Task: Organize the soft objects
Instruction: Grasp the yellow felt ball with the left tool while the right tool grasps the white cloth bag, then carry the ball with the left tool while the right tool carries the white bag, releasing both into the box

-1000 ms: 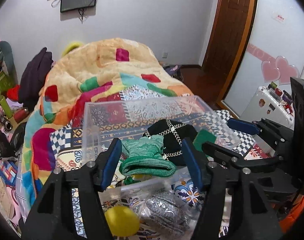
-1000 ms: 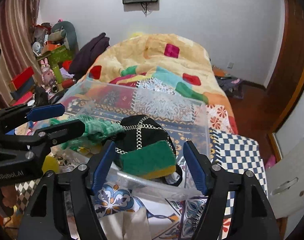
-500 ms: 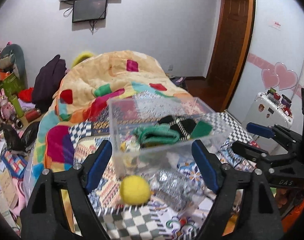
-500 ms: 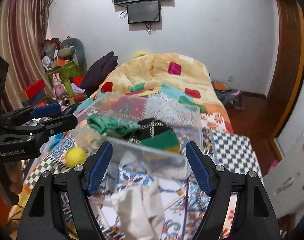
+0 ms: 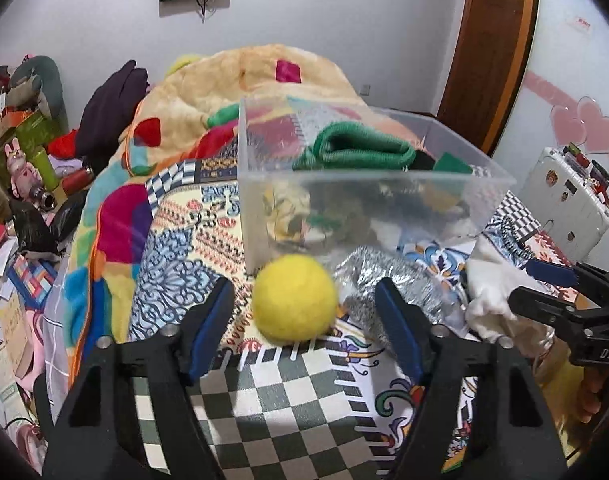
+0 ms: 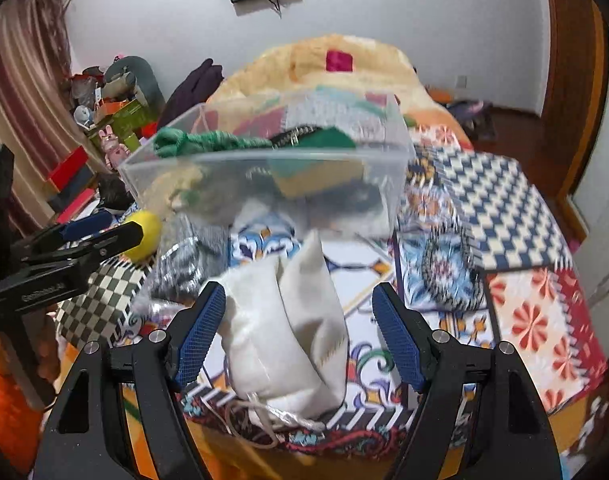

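A yellow felt ball (image 5: 294,296) lies on the patterned bedspread just in front of a clear plastic bin (image 5: 376,176). My left gripper (image 5: 302,286) is low over the ball. Its jaws are closing, with the ball between the tips and a gap on each side. A white drawstring bag (image 6: 284,328) stands between the fingers of my right gripper (image 6: 298,300), which is open and not pressing on it. The bin (image 6: 264,160) holds a green knit piece (image 5: 360,148), a green-and-yellow sponge (image 6: 316,176) and a dark item. A silver mesh bundle (image 5: 388,280) lies beside the ball.
A dark coiled ring (image 6: 450,266) lies on the bedspread right of the bag. A heaped orange quilt (image 5: 264,76) rises behind the bin. Clutter and boxes (image 5: 20,148) fill the floor on the left. A white suitcase (image 5: 564,196) stands on the right.
Both grippers drew back from over the bin and sank toward the bedspread. The left one now frames the yellow ball, the right one the white bag. The left jaws widened, then narrowed.
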